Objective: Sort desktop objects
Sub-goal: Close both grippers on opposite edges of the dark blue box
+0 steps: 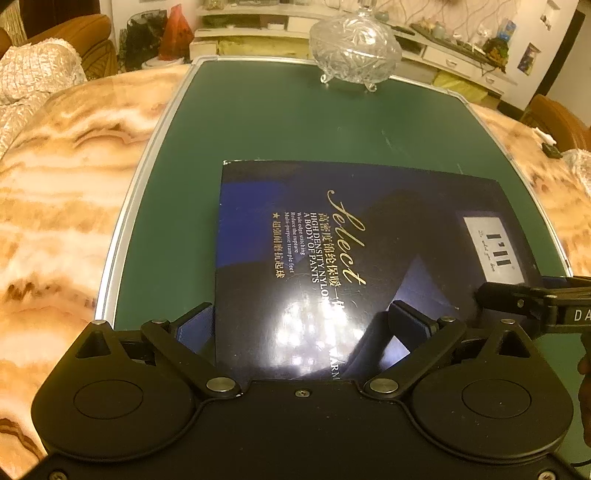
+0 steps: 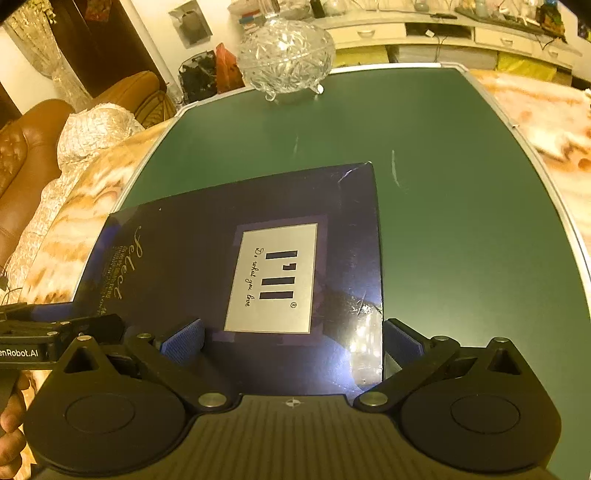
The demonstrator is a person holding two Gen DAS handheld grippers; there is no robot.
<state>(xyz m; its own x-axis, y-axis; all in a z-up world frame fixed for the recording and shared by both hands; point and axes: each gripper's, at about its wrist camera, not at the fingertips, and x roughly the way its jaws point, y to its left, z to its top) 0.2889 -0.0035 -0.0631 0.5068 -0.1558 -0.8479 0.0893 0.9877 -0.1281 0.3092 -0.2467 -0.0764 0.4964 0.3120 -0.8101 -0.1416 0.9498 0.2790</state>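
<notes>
Hovering both grippers over the dark blue garment box (image 1: pixel 332 258) | we had the left gripper (image 1: pixel 301 325) spread wide | right gripper (image 2: pixel 293 339) wide too, nothing pinched | box flat on green mat (image 1: pixel 258 122), crystal lidded bowl (image 1: pixel 354 48) at the far edge

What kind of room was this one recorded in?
Most likely a home living or dining room. A marble-patterned table carries a green board with a cut-glass lidded bowl on it, a brown leather sofa stands beside the table, and a low white cabinet with drawers lines the far wall.
</notes>
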